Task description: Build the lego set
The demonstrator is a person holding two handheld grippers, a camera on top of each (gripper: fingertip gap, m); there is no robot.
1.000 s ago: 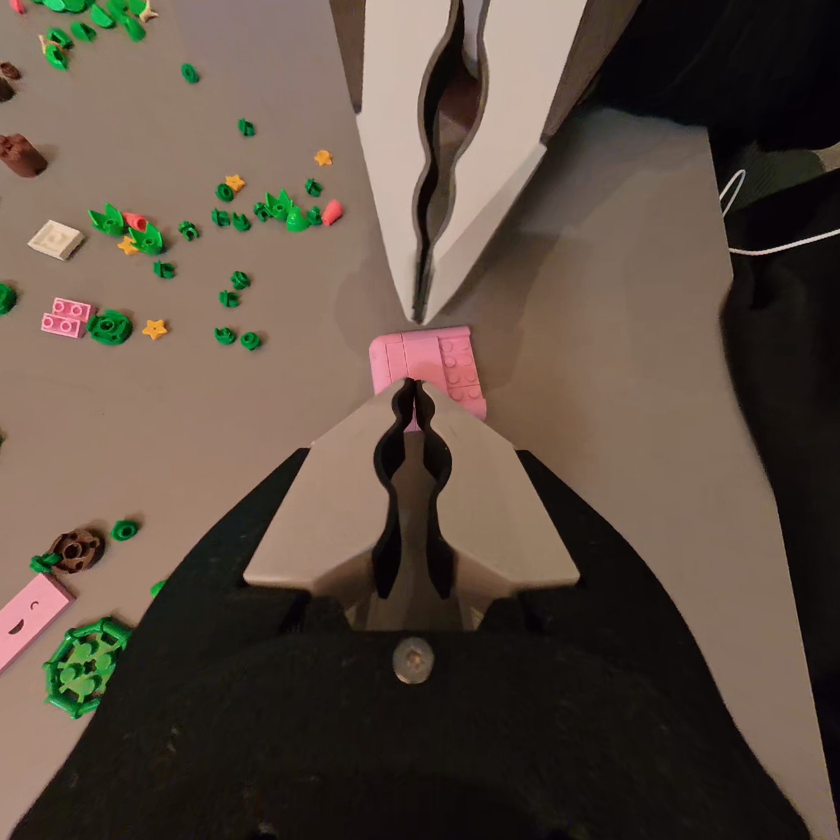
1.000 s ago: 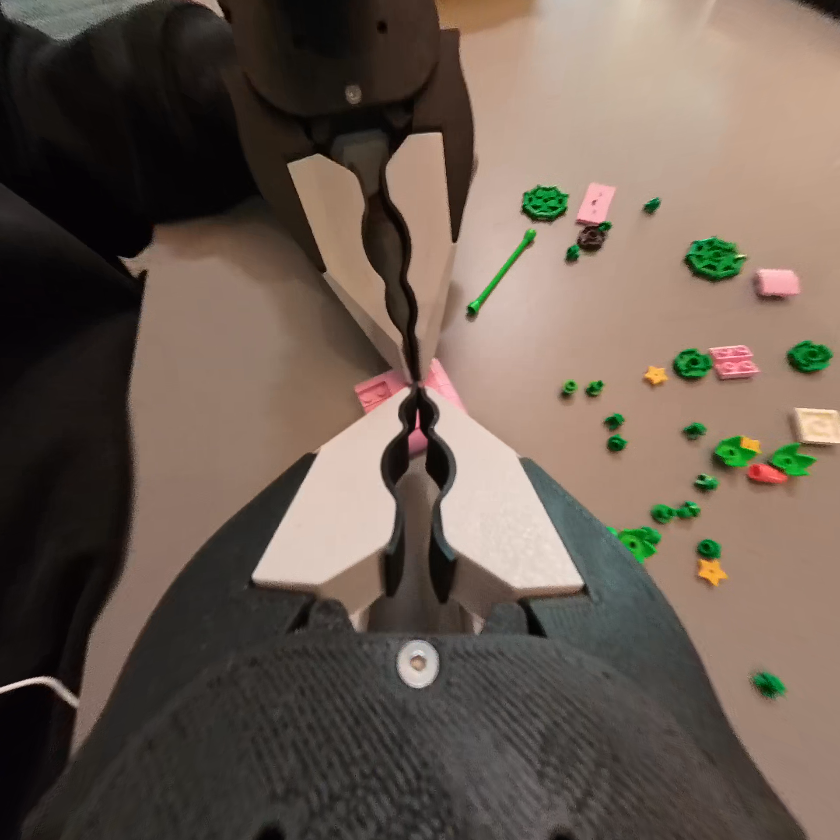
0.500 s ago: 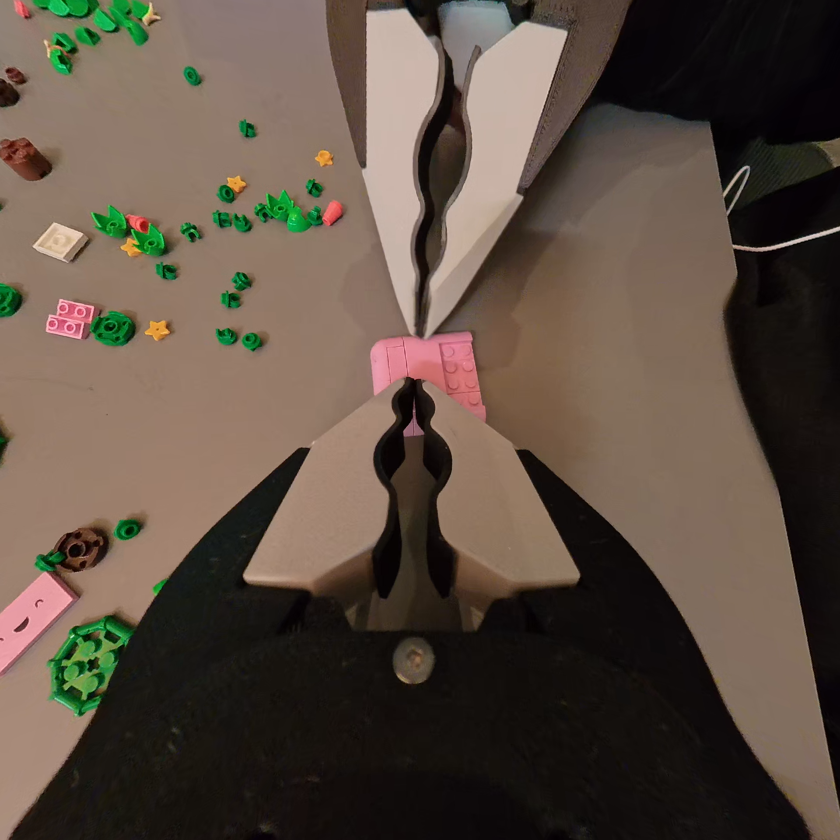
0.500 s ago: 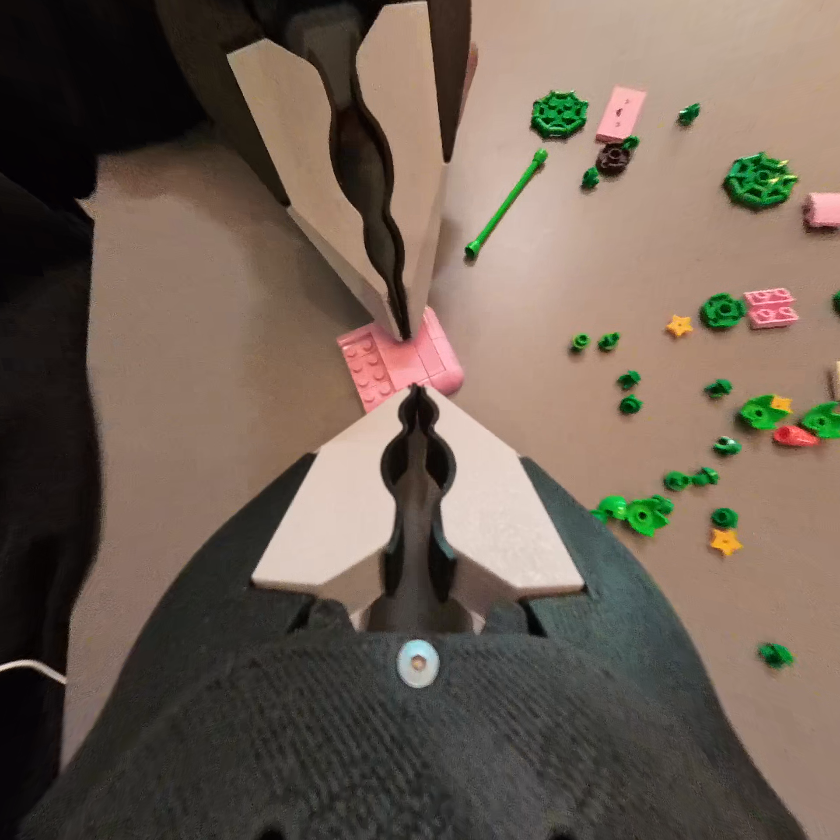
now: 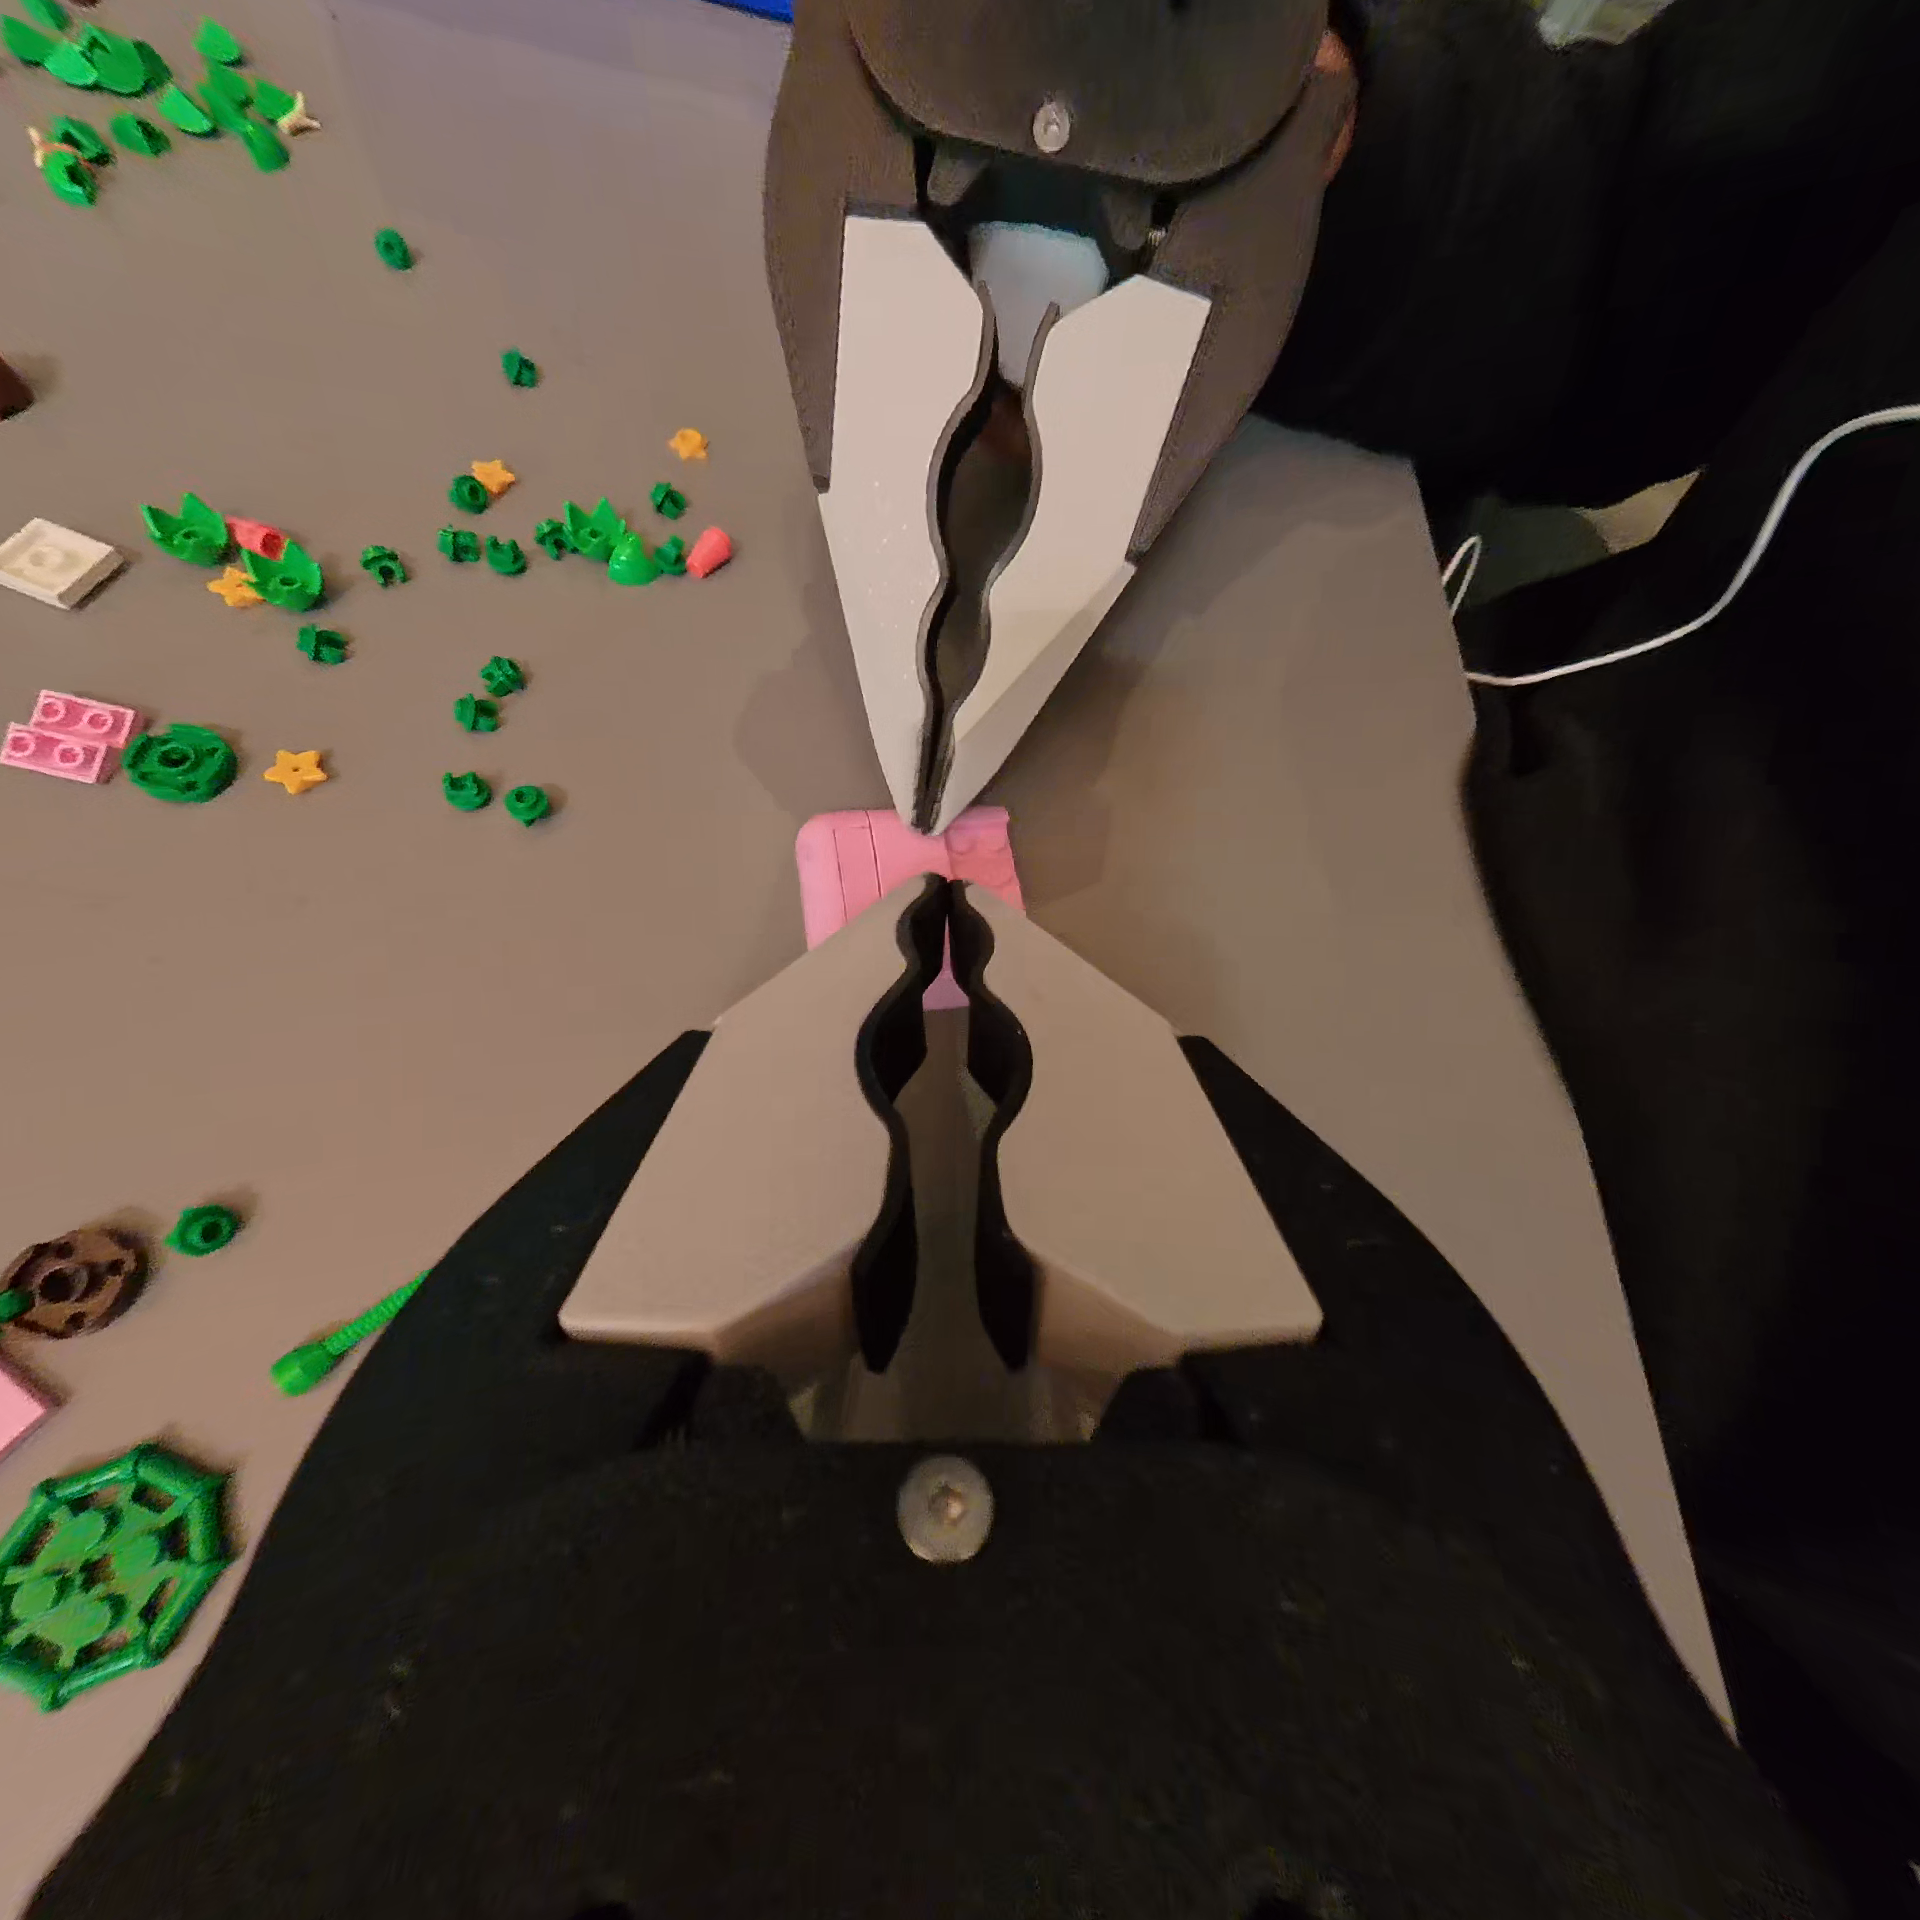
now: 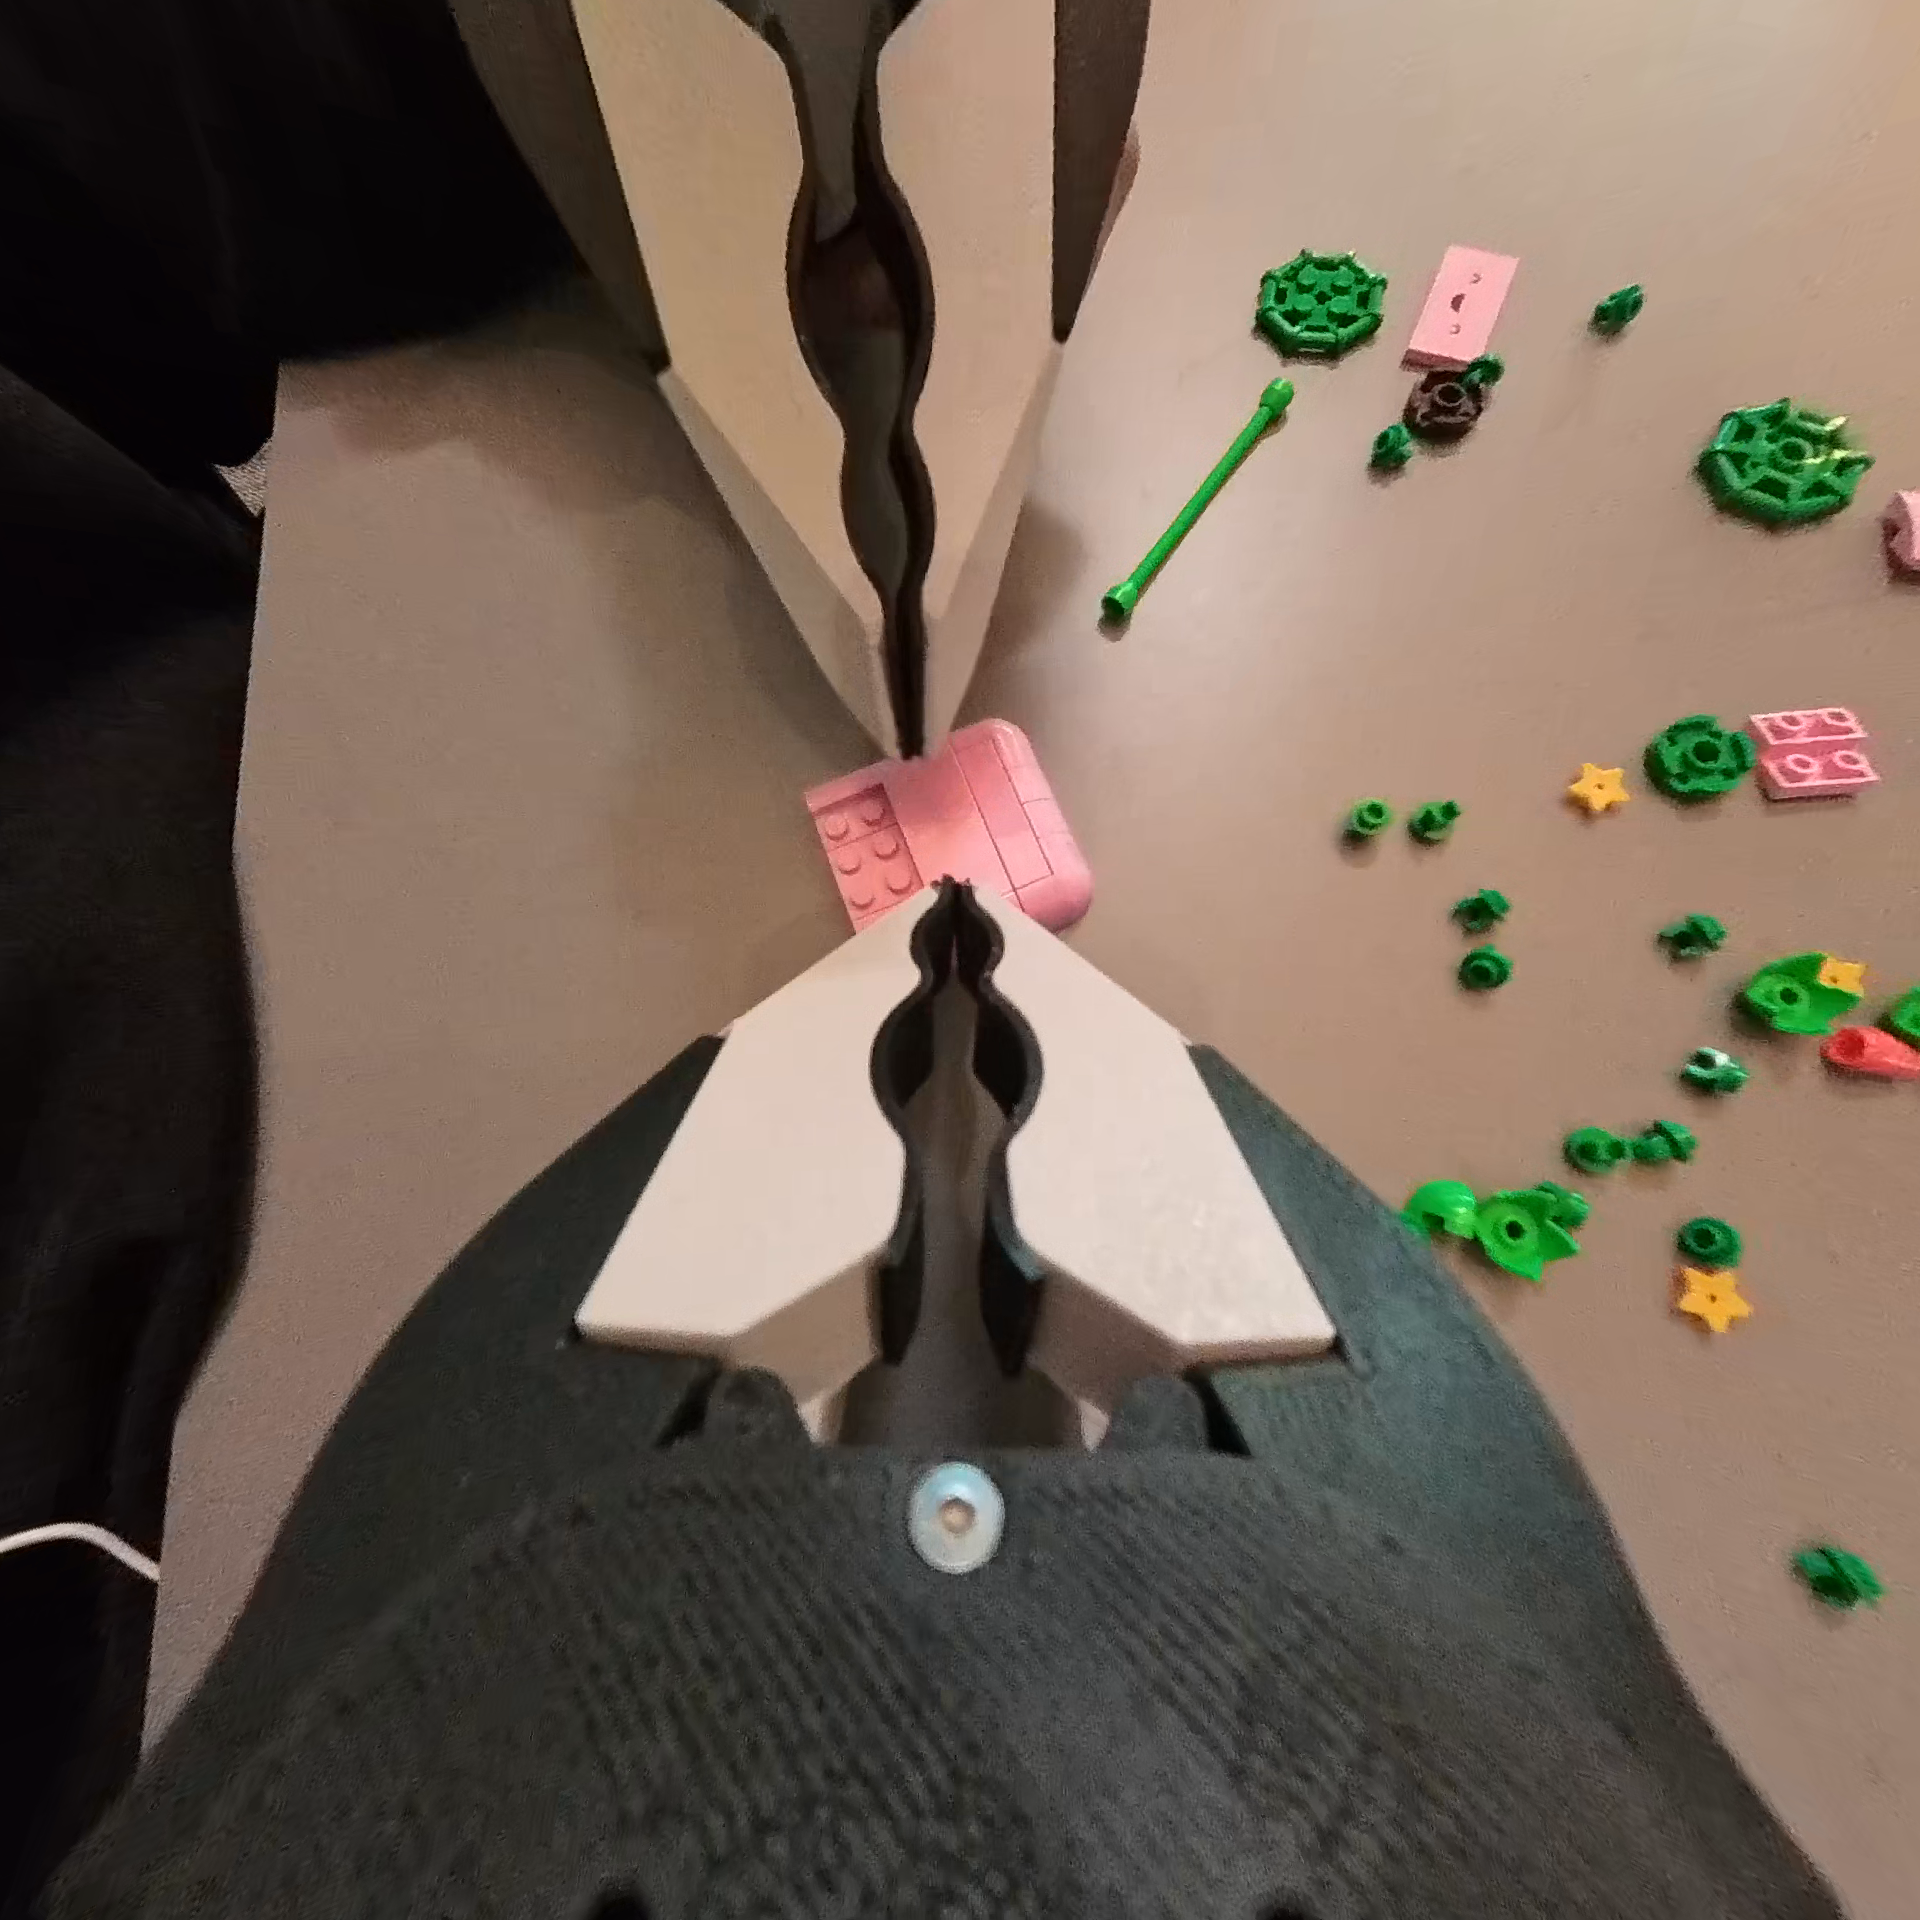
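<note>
A pink lego block (image 5: pixel 873 868) with a studded strip along one side lies on the grey table (image 5: pixel 1247 883). It also shows in the right wrist view (image 6: pixel 971 821). My left gripper (image 5: pixel 945 885) is shut, its tips resting over the block's near edge. In the right wrist view the left gripper (image 6: pixel 909 746) touches the block's far edge. My right gripper (image 6: pixel 951 888) is shut with its tips over the block's other edge. In the left wrist view the right gripper (image 5: pixel 930 826) comes in from the top and touches the block. Neither gripper grips the block.
Loose parts lie to one side: small green pieces (image 5: pixel 483 712), yellow stars (image 5: pixel 296 771), pink plates (image 5: pixel 68 732), a white tile (image 5: pixel 57 561), green web discs (image 5: pixel 104 1569), a green bar (image 6: pixel 1195 509) and a brown round piece (image 5: pixel 68 1280). The table edge (image 5: pixel 1455 675), dark clothing and a white cable (image 5: pixel 1714 603) are on the other side. Only a small space, under 4 cm, lies between the two pairs of fingers.
The right gripper's tips have moved down onto the pink block's far edge. The left gripper and the block have stayed put.
</note>
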